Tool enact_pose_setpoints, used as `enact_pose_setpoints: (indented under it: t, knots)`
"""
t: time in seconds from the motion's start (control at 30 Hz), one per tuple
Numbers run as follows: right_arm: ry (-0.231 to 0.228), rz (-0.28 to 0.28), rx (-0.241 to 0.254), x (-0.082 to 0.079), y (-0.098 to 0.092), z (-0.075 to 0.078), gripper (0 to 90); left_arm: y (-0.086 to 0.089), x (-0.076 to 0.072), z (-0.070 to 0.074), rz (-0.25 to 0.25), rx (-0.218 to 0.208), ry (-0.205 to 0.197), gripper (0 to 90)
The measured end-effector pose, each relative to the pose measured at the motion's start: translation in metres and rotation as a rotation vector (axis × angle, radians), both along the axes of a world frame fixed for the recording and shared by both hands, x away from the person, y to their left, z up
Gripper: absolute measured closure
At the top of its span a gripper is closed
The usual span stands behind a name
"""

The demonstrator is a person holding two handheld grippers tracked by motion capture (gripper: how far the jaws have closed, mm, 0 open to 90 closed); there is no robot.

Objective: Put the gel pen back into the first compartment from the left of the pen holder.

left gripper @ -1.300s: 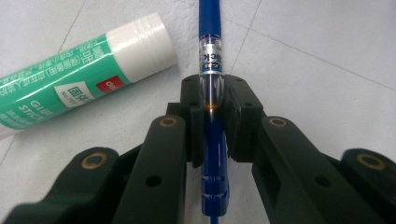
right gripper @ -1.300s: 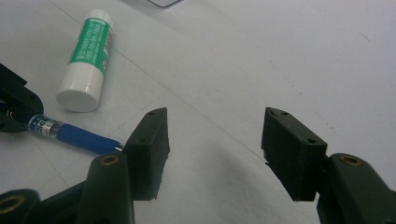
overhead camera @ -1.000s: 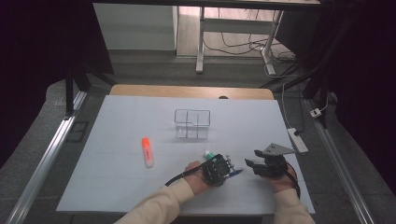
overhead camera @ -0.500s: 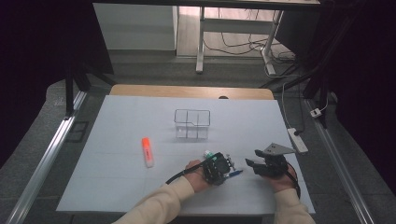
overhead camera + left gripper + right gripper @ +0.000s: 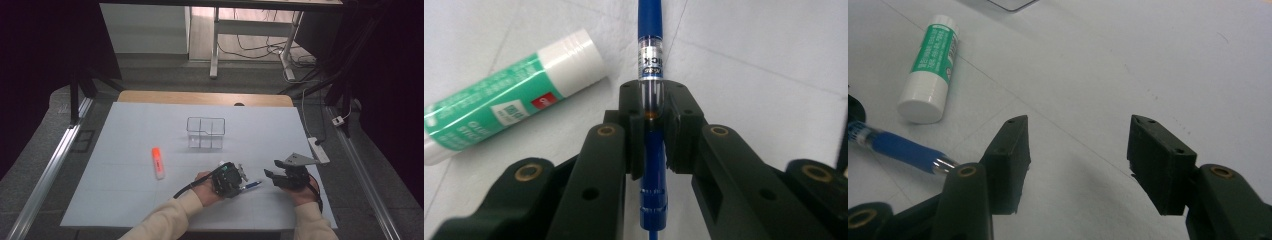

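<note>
Left gripper (image 5: 651, 135) clamped tight on slim blue plastic pen (image 5: 650, 60) with clear mid-section, low over white counter (image 5: 130, 145). Pen's far end cut off at top of left gripper view, lower end lost between the black jaws; printing on the barrel too small to read. In high view, just the pen's tip poking out rightward beside the hand. Green-and-white glue stick (image 5: 930, 67) lying flat just beside. Right gripper (image 5: 1078, 160) parted wide, nothing between, resting near. Clear plastic divided organiser (image 5: 205, 132) and orange highlighter (image 5: 157, 161) well apart.
</note>
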State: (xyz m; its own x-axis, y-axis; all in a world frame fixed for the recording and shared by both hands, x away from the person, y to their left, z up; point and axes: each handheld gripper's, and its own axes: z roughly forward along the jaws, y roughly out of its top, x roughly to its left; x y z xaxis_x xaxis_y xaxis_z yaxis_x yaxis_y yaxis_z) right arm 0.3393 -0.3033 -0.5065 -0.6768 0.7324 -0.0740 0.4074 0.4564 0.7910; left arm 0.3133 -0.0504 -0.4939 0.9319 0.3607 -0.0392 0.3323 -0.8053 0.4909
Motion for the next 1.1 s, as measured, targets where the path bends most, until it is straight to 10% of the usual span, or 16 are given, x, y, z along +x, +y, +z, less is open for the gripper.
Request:
enact_pose_setpoints:
  t: [0.6,1.1]
  knots:
    - [-0.004,-0.002,0.007,0.0,-0.001,0.0,42.1,0.061,0.013,0.033,0.087,-0.317,-0.031,79.4]
    - [-0.002,0.0,0.011,0.0,0.0,0.0,42.1,0.09,0.02,0.047,0.141,-0.48,-0.07,79.4]
